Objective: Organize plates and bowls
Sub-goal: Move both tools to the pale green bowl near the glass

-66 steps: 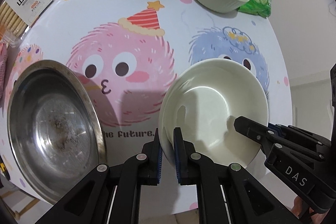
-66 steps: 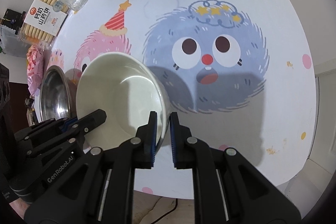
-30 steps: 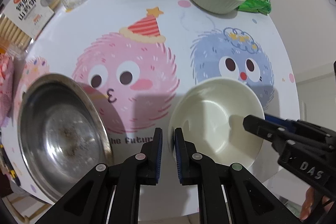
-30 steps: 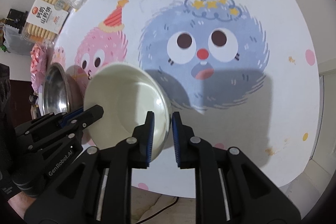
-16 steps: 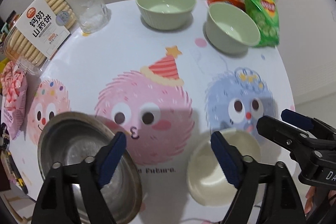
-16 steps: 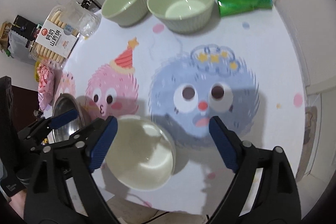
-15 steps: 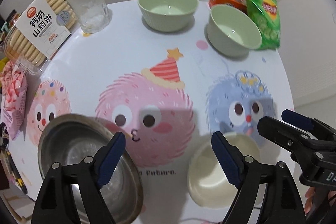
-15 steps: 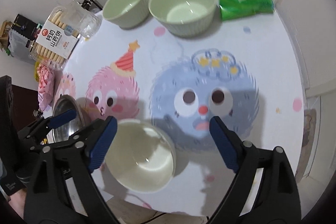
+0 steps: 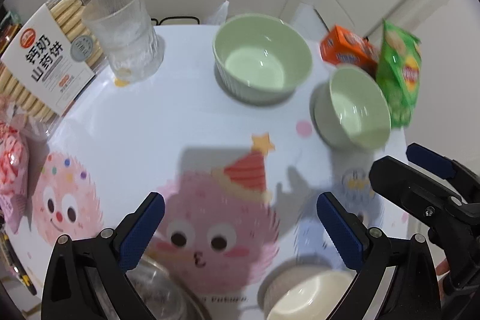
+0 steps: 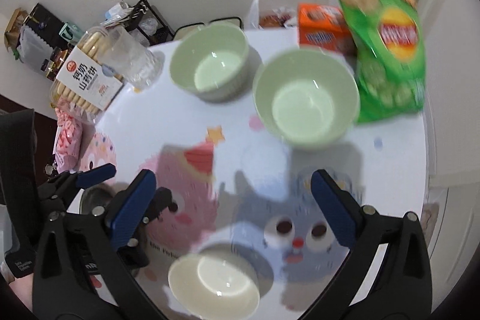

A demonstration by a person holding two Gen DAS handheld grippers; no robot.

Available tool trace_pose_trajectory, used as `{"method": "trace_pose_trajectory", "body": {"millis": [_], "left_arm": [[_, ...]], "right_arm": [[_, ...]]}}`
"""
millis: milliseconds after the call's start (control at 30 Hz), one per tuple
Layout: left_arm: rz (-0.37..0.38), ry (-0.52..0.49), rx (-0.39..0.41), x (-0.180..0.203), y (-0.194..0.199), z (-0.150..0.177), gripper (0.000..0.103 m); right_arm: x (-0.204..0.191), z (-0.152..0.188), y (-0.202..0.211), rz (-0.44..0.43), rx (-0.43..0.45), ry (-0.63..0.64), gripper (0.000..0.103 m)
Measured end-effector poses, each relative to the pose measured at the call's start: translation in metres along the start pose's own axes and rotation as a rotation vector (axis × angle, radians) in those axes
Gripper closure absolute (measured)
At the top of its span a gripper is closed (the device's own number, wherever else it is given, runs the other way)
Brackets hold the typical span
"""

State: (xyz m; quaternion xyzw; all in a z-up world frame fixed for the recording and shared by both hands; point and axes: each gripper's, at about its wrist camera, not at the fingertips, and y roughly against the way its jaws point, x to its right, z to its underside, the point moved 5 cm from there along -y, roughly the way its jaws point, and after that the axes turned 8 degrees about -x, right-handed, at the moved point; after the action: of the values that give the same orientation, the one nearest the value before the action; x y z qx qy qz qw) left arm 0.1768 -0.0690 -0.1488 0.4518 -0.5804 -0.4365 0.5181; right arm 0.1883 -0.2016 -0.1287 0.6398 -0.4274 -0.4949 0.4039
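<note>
A pale wall and a white door stood behind a round white tabletop (image 9: 186, 110) printed with fuzzy cartoon monsters.

Through my left wrist camera, my left tongs (image 9: 240, 218) were opening, at their widest, with nothing between the blue pads, only the printed surface below. At the bottom edge sat the cream bowl (image 9: 306, 299), upright, with the steel dish (image 9: 162, 296) beside it to the left, partly hidden by the tongs. Further away stood the large green bowl (image 9: 261, 59) and, to its right, the small green bowl (image 9: 354, 107), near each other but apart. A ribbed glass (image 9: 126, 29) and a biscuit pack (image 9: 45, 56) stood far left; a crisp bag (image 9: 399, 71) and an orange box (image 9: 345, 50) far right.

Through my right wrist camera, my right tongs (image 10: 234, 200) were likewise opening, spread to their widest and holding nothing. The cream bowl (image 10: 213, 287) rested upright on the tabletop below them, touched by neither pad. The two green bowls (image 10: 210, 65) (image 10: 306, 98) stood side by side ahead, and my left tongs (image 10: 96, 173) showed at the left edge.

I judged that the cream bowl was set down and both tongs were free. The next move likely called for one green bowl: a pad inside the rim, one outside, a firm close, then lifting level to nest it with its partner.
</note>
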Motion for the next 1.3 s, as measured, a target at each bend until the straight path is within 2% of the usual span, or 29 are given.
{"method": "trace_pose_trajectory", "body": {"millis": [267, 533, 900, 1000, 1067, 1200, 1300], "left_arm": [[0.051, 0.088, -0.008, -0.010, -0.010, -0.056, 0.000], [0.093, 0.224, -0.036, -0.031, -0.030, -0.089, 0.000], [0.043, 0.286, -0.042, -0.042, -0.048, -0.108, 0.004], [0.033, 0.296, -0.052, -0.044, -0.055, -0.111, 0.017], [0.028, 0.304, -0.060, -0.046, -0.060, -0.112, 0.030], [0.028, 0.321, -0.064, -0.047, -0.068, -0.115, 0.037], [0.024, 0.325, -0.054, -0.047, -0.070, -0.116, 0.051]], "right_arm": [[-0.007, -0.063, -0.021, 0.028, -0.030, 0.075, 0.000], [0.000, -0.111, -0.039, 0.058, -0.058, 0.105, 0.000], [0.011, -0.141, -0.076, 0.076, -0.141, 0.138, 0.000], [0.014, -0.142, -0.084, 0.071, -0.158, 0.120, 0.000], [0.015, -0.143, -0.087, 0.070, -0.166, 0.104, 0.001], [0.011, -0.143, -0.097, 0.081, -0.191, 0.128, 0.018], [0.010, -0.143, -0.101, 0.092, -0.198, 0.134, 0.020]]}}
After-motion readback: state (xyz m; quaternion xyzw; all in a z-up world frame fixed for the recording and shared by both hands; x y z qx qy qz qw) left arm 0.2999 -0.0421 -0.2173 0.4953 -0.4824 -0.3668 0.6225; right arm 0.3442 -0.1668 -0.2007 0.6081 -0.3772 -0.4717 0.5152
